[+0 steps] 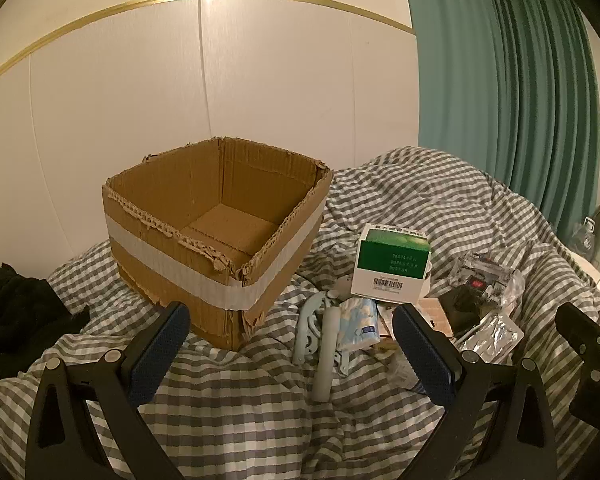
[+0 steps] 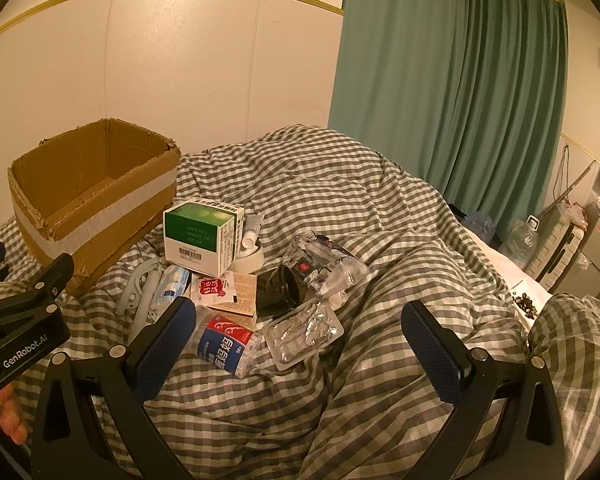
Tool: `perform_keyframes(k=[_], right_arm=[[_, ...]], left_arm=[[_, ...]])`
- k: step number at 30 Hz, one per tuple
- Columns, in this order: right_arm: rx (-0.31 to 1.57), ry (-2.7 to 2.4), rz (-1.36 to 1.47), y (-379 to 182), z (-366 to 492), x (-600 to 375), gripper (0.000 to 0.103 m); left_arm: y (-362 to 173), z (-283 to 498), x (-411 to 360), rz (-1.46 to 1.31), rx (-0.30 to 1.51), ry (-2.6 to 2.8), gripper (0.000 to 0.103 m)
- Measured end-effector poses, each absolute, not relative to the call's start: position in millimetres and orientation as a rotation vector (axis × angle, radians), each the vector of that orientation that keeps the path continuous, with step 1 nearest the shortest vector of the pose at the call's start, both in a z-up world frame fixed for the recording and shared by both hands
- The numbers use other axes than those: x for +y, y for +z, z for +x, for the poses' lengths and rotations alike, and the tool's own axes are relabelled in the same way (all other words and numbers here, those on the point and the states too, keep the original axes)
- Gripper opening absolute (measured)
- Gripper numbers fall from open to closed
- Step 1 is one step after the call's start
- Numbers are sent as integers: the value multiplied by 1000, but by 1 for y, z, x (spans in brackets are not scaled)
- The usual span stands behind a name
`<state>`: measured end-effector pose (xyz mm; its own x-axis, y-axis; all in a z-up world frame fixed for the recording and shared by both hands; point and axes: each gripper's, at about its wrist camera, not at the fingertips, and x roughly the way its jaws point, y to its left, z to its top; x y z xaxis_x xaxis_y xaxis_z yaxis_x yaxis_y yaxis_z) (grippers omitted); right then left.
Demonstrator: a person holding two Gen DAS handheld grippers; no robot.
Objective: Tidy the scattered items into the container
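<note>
Landmark: cardboard box [image 1: 216, 240], open top, on checked duvet [image 2: 380, 208].
- Carton with barcode [image 2: 202, 236] just right of cardboard box, atop the pile.
- Tube [image 2: 251, 229] right of carton, touching it.
- Plastic hanger [image 1: 310, 332] and tissue pack [image 1: 358, 322] before carton, near cardboard box front corner.
- Cotton-swab canister [image 2: 226, 344] on its side, farther front-right of cardboard box.
- Foil blister tray [image 2: 302, 330] right of canister.
- Crumpled clear wrapper [image 2: 326, 266] behind tray, well right of cardboard box.
- Curtain [image 2: 452, 92] behind, far right.

Rumpled gingham bed [image 2: 380, 208], cardboard box [image 1: 216, 236], green carton [image 2: 202, 236], blister pack [image 2: 304, 334], clutter beside.
</note>
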<state>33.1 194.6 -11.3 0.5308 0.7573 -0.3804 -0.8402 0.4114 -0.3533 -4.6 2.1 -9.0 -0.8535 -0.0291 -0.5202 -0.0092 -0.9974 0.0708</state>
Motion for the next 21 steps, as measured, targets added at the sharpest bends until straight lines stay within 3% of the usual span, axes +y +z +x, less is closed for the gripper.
perform_keyframes(k=[21], right_arm=[[182,983,-539,-15,34,195,103]], left_arm=[[-10,-5,3,855,-108,-3010,103]])
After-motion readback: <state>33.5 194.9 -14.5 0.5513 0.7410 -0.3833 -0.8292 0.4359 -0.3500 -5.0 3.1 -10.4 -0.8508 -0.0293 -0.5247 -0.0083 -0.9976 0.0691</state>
